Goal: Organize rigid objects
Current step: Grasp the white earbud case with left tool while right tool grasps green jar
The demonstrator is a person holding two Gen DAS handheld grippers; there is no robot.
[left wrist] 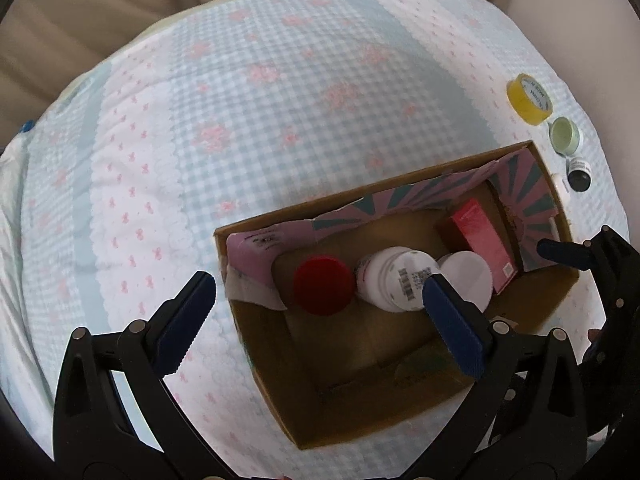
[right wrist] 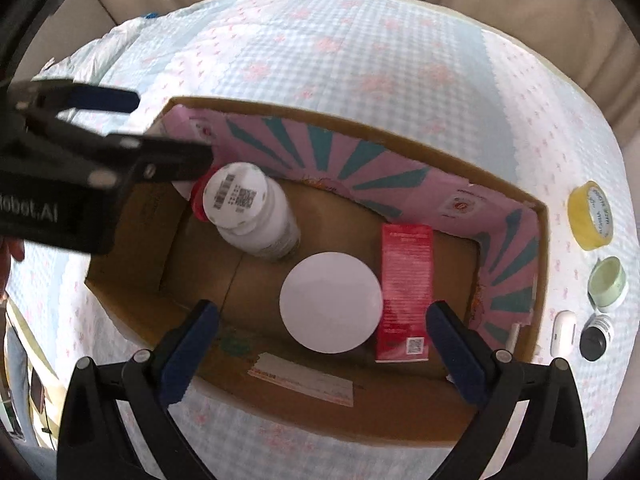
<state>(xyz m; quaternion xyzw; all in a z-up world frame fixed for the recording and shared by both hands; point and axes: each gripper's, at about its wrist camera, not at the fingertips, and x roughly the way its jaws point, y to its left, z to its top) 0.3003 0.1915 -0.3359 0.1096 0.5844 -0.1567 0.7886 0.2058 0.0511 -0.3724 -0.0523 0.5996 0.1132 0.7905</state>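
The left gripper (left wrist: 320, 294), nearest the lens in the left wrist view, has its jaws spread wide and empty, one blue pad over the quilt (left wrist: 248, 120) and the other over the cardboard box (left wrist: 356, 412). The right gripper (right wrist: 322, 320) likewise hangs released above the box (right wrist: 320, 420), its fingers straddling a white round lid (right wrist: 330, 302) and a red carton (right wrist: 405, 296) without touching either. In the right wrist view the left gripper (right wrist: 160, 134) crosses the upper left corner, blurred, and hides most of the red-capped container (right wrist: 198, 202) behind the white bottle (right wrist: 256, 216); the bottle lies tilted with its barcoded base towards the camera. The left wrist view shows that red cap (left wrist: 324, 286) in full, beside the bottle (left wrist: 394, 278). Outside the box, by its far right wall, lie a yellow tape roll (right wrist: 592, 216), a pale green jar (right wrist: 608, 282), a black-capped jar (right wrist: 596, 338) and a small white object (right wrist: 563, 332), possibly an earbud case, partly cut off by the box rim. The box's inner walls carry pink and teal lining (right wrist: 360, 164).
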